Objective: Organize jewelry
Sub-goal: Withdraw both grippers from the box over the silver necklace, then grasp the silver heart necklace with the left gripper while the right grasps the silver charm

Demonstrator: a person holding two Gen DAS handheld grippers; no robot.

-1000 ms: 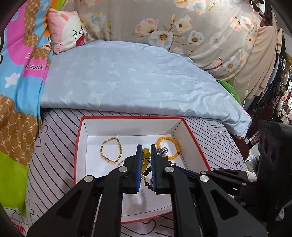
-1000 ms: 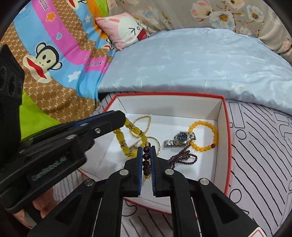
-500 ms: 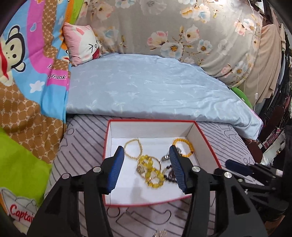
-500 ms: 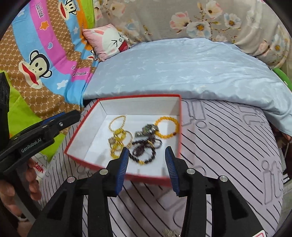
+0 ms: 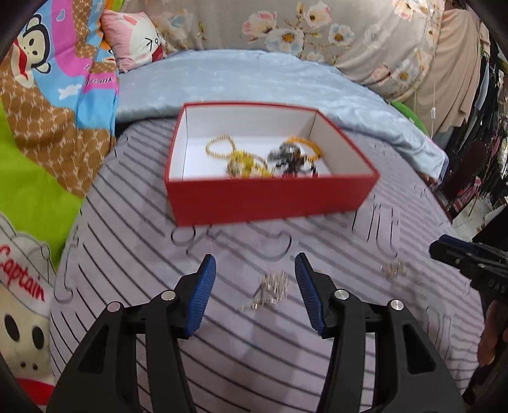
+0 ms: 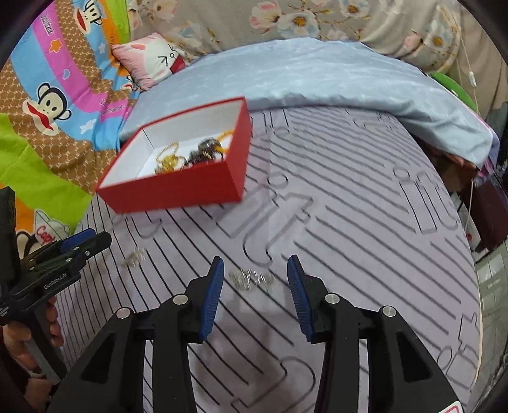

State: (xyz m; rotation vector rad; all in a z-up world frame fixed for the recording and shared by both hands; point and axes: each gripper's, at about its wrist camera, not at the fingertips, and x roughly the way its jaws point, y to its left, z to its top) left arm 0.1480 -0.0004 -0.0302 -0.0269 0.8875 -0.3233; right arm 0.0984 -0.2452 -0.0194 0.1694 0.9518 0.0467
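A red box (image 5: pixel 270 203) with a white inside sits on the striped sheet and holds a gold bead bracelet (image 5: pixel 220 147), yellow beads (image 5: pixel 244 163), dark beads (image 5: pixel 293 160) and an orange bracelet (image 5: pixel 306 143). My left gripper (image 5: pixel 255 270) hangs open in front of the box, with a small silver chain piece (image 5: pixel 273 286) on the sheet between its fingers, untouched. In the right wrist view my right gripper (image 6: pixel 254 270) is also open, over a second silver piece (image 6: pixel 250 278). The box (image 6: pixel 177 190) lies far left there, and the left gripper (image 6: pixel 79 243) is at the left edge.
A pale blue quilt (image 5: pixel 254 82) and floral pillows (image 5: pixel 317 28) lie behind the box. A cartoon blanket (image 5: pixel 41 104) covers the left side. The bed's right edge (image 6: pixel 470 241) drops off to dark furniture. A hand (image 6: pixel 28 343) holds the left tool.
Both grippers opened and let the bead strings drop into the box. Both then drew back from the box to the near striped sheet, over the silver pieces.
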